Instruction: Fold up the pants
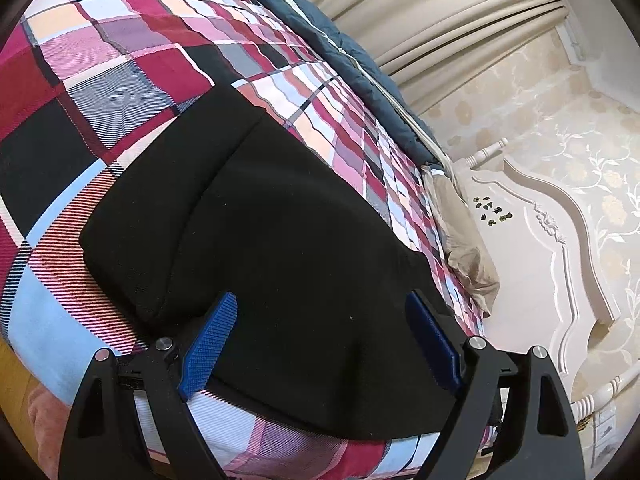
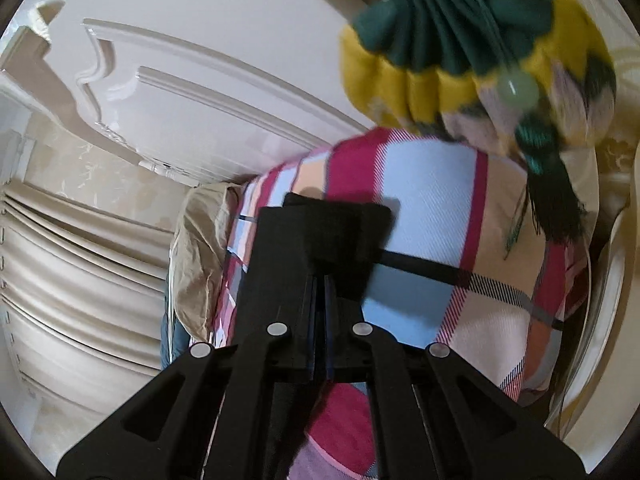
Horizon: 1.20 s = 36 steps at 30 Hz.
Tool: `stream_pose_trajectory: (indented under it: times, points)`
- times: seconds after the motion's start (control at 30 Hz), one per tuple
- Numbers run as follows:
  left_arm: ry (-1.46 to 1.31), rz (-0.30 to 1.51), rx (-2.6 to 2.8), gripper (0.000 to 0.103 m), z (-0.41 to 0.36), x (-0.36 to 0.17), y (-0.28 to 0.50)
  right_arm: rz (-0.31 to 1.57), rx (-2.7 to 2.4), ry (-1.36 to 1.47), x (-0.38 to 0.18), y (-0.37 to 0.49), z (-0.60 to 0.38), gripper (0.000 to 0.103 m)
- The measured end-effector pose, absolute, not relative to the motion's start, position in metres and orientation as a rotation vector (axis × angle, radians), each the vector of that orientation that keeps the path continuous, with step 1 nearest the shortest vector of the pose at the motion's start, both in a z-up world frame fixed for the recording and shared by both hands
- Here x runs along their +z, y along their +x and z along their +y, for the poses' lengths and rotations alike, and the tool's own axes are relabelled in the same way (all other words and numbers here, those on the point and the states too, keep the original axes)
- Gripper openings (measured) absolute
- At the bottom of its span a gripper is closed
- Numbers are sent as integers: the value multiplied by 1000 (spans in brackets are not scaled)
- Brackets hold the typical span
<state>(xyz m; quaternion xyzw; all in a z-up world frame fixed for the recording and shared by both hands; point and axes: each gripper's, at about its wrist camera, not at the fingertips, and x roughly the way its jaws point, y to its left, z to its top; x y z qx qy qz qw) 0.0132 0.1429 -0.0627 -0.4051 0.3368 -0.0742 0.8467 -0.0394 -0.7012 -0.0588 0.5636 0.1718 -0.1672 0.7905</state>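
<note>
The black pants [image 1: 272,232] lie folded flat on the plaid bed cover [image 1: 120,60] in the left wrist view. My left gripper [image 1: 320,316] is open just above their near edge, with one blue finger [image 1: 212,340] on each side and nothing between them. In the right wrist view my right gripper [image 2: 322,280] is shut on a fold of the black pants [image 2: 340,236] and holds it up above the plaid cover [image 2: 424,200].
A white carved headboard [image 1: 532,240] and a beige pillow [image 1: 464,248] stand at the bed's right end. Beige curtains [image 1: 440,12] hang behind. A blue blanket [image 1: 340,44] runs along the far bed edge. A person's green and yellow sleeve [image 2: 460,40] is above the right gripper.
</note>
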Motion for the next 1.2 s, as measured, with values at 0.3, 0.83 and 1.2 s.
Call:
stream_pose_trajectory:
  times: [0.3,0.83,1.2]
  points:
    - [-835,711,-155,85,141,-62,13,361,-386,1229,-61,-72,-718,0]
    - [-817,723,-133,85,135,-61,15,721,-311,516,14,90,-704,63]
    - [-778,731,-105,85,129,-60,16,813,-319,443,-8,124,-714,15]
